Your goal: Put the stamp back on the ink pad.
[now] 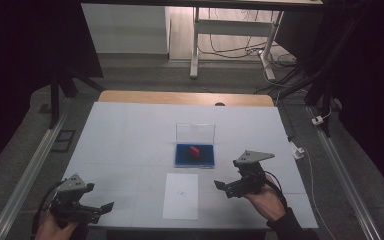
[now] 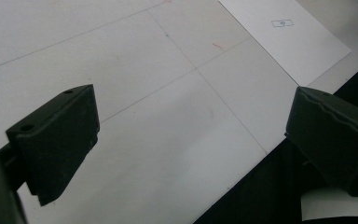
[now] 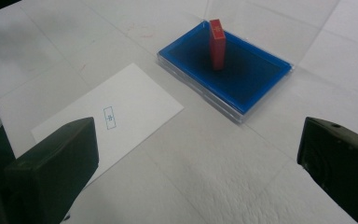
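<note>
Ahead of right tongs [image 3: 196, 154], well apart: red block [image 3: 217, 43] upright on blue pad [image 3: 242, 81].

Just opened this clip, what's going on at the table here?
A person holds a gripper in each hand over a white table, and neither holds anything. The left gripper hangs open near the front left corner. The right gripper is open too, aimed toward a blue ink pad with its clear lid up and a red stamp standing on it. A paper sheet lies in front.
</note>
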Action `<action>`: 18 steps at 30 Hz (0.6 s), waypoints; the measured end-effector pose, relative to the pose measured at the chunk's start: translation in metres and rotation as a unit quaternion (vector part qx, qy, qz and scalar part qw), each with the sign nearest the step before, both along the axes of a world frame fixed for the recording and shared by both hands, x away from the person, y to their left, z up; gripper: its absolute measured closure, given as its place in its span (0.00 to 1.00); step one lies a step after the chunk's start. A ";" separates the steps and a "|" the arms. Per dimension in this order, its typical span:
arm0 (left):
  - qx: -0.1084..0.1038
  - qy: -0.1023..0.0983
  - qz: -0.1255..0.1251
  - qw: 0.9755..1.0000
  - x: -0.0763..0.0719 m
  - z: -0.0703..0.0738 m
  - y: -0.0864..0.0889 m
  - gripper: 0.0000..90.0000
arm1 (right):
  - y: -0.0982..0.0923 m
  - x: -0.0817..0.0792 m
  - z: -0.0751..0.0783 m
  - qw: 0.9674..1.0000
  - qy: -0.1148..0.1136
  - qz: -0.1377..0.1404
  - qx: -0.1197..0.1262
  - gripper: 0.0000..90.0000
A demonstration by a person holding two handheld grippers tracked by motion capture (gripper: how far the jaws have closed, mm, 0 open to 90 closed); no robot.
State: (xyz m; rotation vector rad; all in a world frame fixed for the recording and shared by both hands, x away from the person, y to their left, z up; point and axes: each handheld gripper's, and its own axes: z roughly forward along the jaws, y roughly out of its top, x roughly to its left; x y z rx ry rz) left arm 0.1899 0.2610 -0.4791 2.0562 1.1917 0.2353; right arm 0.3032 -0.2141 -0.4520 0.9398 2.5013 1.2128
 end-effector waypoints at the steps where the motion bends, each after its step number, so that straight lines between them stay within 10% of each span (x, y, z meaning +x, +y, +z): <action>1: 0.000 0.000 0.000 1.000 0.000 0.000 0.000 0.03 | -0.003 -0.002 0.001 1.000 -0.002 -0.003 0.001 0.00; 18: -0.003 0.002 0.002 1.000 0.000 0.000 0.000 0.03 | -0.048 -0.031 0.002 0.998 -0.010 -0.054 -0.007 0.00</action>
